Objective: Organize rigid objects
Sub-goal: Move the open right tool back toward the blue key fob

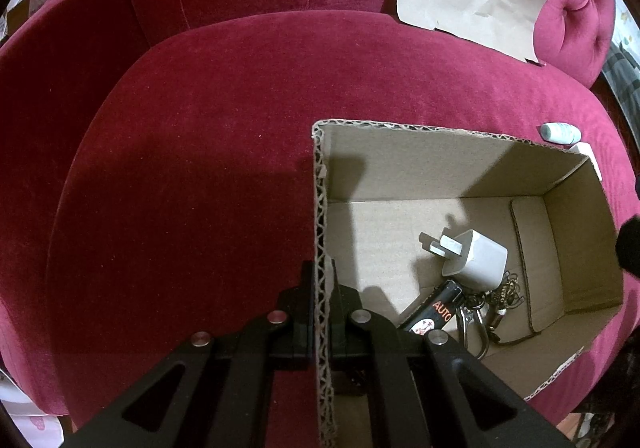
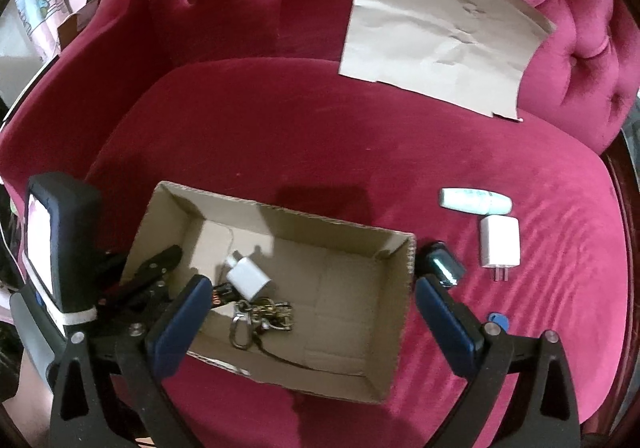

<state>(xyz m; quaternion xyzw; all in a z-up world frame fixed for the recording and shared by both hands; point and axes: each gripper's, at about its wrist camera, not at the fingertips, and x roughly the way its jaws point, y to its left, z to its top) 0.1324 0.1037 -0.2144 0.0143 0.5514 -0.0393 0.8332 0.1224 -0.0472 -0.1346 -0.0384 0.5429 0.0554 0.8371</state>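
An open cardboard box [image 1: 440,131] sits on the red sofa cushion. My left gripper [image 1: 322,288] is shut on the box's left wall, one finger on each side of it. A white charger [image 1: 476,260], a black item marked AUTO [image 1: 436,312] and a bunch of keys [image 1: 488,312] lie inside. In the right wrist view, my right gripper [image 2: 312,284] hangs open and wide above the box [image 2: 280,213], with nothing between its fingers. To the right of the box lie a white-green bottle [image 2: 474,201], a second white charger [image 2: 500,244], a dark small device [image 2: 442,264] and a blue tag [image 2: 498,320].
A creased brown paper sheet [image 2: 440,39] leans against the tufted sofa back. The left gripper's body with a lit screen [image 2: 52,240] stands at the box's left end. The sofa armrest [image 2: 580,47] rises at the right.
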